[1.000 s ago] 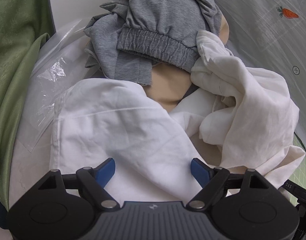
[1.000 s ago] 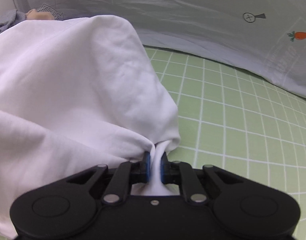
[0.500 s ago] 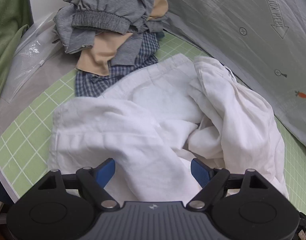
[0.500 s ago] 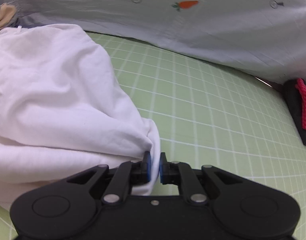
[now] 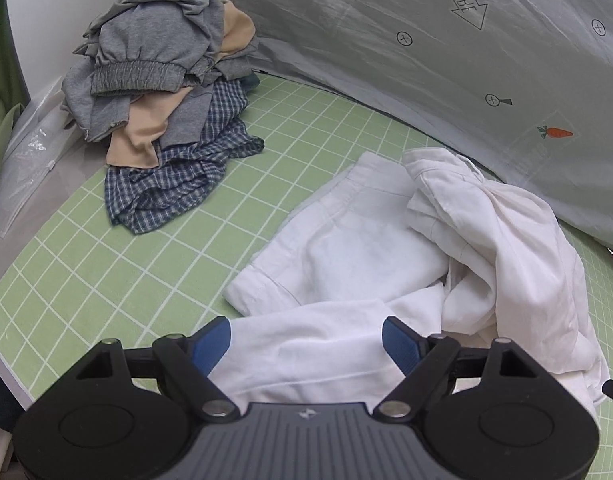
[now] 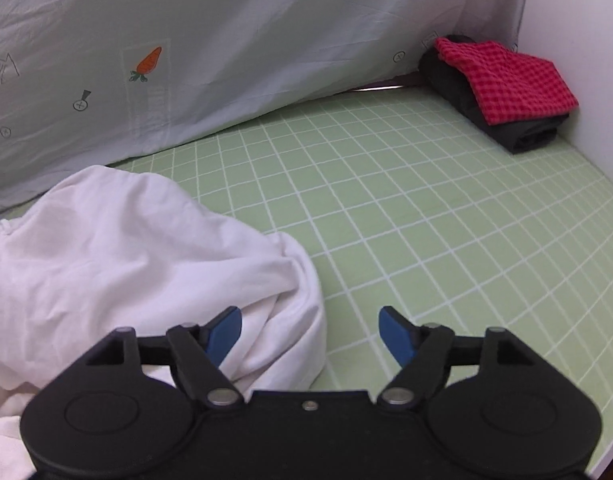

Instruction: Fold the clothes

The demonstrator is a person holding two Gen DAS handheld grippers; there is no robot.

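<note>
White shirt (image 5: 386, 248) lies crumpled on the green mat (image 5: 106, 264), in the middle of it and close to the grey sheet (image 5: 426, 60) that hangs behind; one part is spread rather flat, and the other part is bunched up in folds at the side of the sheet. Left gripper (image 5: 306, 338) hangs over the near edge of the shirt with its jaws wide apart; white cloth shows between the blue pads (image 5: 212, 342), but they do not press on it, so it holds nothing. Right gripper (image 6: 310, 330) is at the other end of the shirt (image 6: 126, 248), and its jaws are opening now; the edge of the cloth lies between them, next to one pad (image 6: 224, 332), and the other pad stands over bare mat (image 6: 426, 220), so the cloth is released. Further back in the left view a pile (image 5: 162, 92) of unfolded clothes sits at the corner of the mat: grey ones on top, a beige one under them, a blue checked one at the bottom. In the right view a folded stack (image 6: 502, 92) rests in the far corner against the white wall (image 6: 578, 60), a red checked piece on a black one, well apart from the shirt
</note>
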